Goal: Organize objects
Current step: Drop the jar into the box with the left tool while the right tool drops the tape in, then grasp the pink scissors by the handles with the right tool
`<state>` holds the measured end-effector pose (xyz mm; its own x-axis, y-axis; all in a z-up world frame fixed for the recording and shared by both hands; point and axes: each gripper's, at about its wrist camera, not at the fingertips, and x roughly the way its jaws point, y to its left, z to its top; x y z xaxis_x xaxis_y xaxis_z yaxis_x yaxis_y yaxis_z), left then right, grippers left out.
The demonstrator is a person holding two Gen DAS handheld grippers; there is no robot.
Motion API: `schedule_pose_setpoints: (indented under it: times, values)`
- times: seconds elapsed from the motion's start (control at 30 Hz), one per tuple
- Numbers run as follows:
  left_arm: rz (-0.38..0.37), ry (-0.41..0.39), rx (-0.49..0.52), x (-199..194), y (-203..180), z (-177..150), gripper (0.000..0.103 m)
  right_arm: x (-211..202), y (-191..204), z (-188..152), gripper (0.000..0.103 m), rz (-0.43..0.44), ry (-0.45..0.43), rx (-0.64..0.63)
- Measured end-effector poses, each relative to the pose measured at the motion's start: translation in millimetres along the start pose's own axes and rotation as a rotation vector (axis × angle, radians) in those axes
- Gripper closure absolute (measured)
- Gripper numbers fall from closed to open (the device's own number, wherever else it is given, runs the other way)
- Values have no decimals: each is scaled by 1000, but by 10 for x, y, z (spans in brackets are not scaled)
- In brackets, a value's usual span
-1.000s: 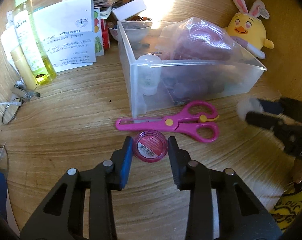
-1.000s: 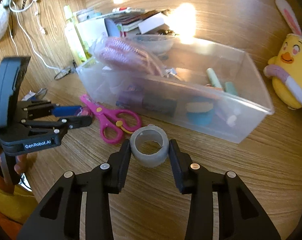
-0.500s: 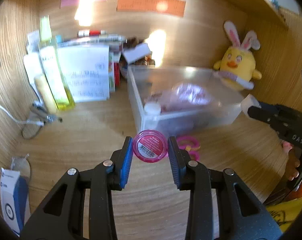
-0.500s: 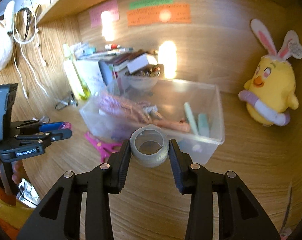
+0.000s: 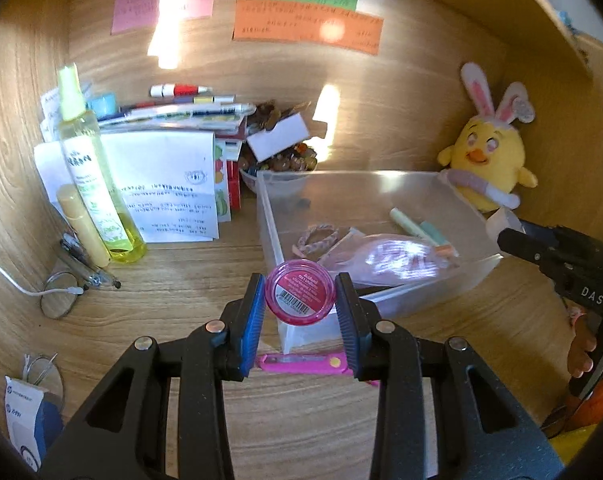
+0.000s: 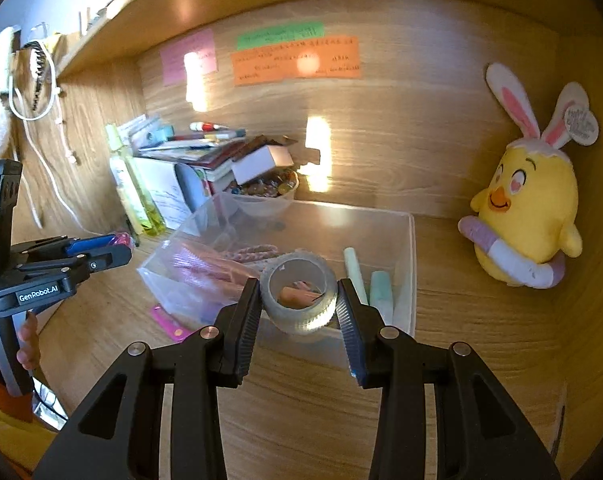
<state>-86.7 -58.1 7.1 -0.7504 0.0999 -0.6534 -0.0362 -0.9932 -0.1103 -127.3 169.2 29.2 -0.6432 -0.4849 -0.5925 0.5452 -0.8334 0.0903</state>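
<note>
Left wrist, pink jar [image 5: 300, 293] clamped in left tool [image 5: 300, 312]

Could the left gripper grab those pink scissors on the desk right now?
Probably not: the left gripper is shut on a round pink plastic jar, so its jaws are full; the pink scissors lie just beneath on the wooden desk.

Both wrist views toward shared bin [image 5: 381, 196]

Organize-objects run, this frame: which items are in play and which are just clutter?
In play:
- left gripper, shut on the pink jar
- right gripper, shut on the tape roll
- clear bin, likely the drop spot
- pink scissors, on the desk by the bin

Clutter:
- yellow plush chick
- spray bottle
- paper stack
- bowl of beads
- wall notes
</note>
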Motion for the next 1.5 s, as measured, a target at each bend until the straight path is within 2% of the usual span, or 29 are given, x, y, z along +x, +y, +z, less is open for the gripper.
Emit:
schedule_pose_setpoints:
  times: [0.4,0.47,0.53,0.63,0.7,0.77,0.83,0.97,1.03,1.13,1.3,1.43,1.5]
  values:
    - [-6,20,45,244,-150,77,68,504,-222,-12,68,-17,99,47]
    - [-13,23,45,252,-153,89,67,525,-220,-29,68,-19,109,44]
    - [-26,26,38,248,-141,93,60,527,-211,-37,68,-4,119,37]
    - [-37,27,33,215,-121,77,59,464,-180,-36,63,18,115,30]
    - [-37,21,33,174,-113,63,59,372,-134,-33,58,26,95,16]
    - [-38,11,36,111,-108,43,57,304,-84,-30,58,37,83,5]
    - [-29,-5,41,29,-101,4,50,211,-1,-36,58,56,71,-16]
    - [-11,-20,51,-93,-66,-100,46,85,202,-87,57,99,66,-63]
    - [-3,-17,53,-115,-36,-158,39,58,322,-152,55,132,75,-85]
    - [22,11,46,-75,40,-242,36,144,462,-281,50,184,117,-93]
    - [3,82,-14,32,229,-383,36,487,656,-466,50,179,226,-115]
    - [2,105,-31,75,298,-479,36,627,797,-472,50,150,231,-169]
    - [-2,116,-40,104,316,-521,36,692,859,-458,55,156,232,-188]
